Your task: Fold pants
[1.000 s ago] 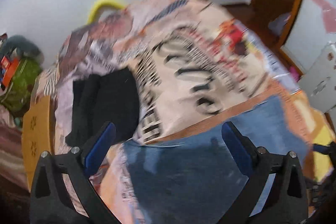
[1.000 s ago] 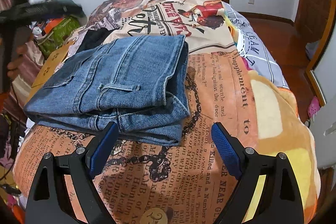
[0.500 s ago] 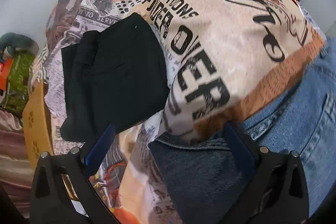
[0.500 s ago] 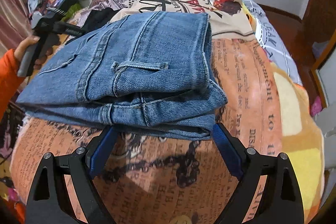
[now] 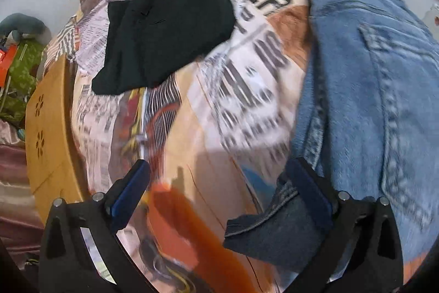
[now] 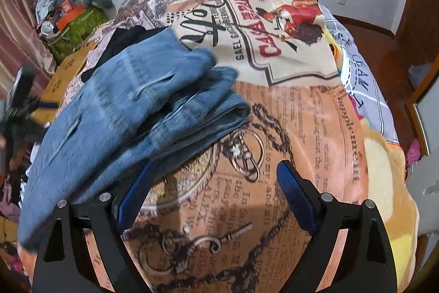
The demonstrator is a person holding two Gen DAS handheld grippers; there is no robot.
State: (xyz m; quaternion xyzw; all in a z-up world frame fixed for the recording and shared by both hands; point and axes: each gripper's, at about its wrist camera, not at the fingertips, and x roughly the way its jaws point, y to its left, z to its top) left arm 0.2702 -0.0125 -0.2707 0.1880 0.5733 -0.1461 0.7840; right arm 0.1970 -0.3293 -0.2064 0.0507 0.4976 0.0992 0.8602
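Both grippers spread wide beside folded jeans on a printed blanket.
The left gripper [image 5: 216,194] and right gripper [image 6: 215,190] grip nothing; the blue jeans [image 6: 131,111], motion-blurred with layered folds, lie on the blanket [image 6: 301,128] near folded black pants [image 5: 164,29].

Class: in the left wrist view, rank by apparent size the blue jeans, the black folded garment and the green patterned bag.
1. blue jeans, though nearness to the camera enlarges them
2. black folded garment
3. green patterned bag, partly cut off at the edge
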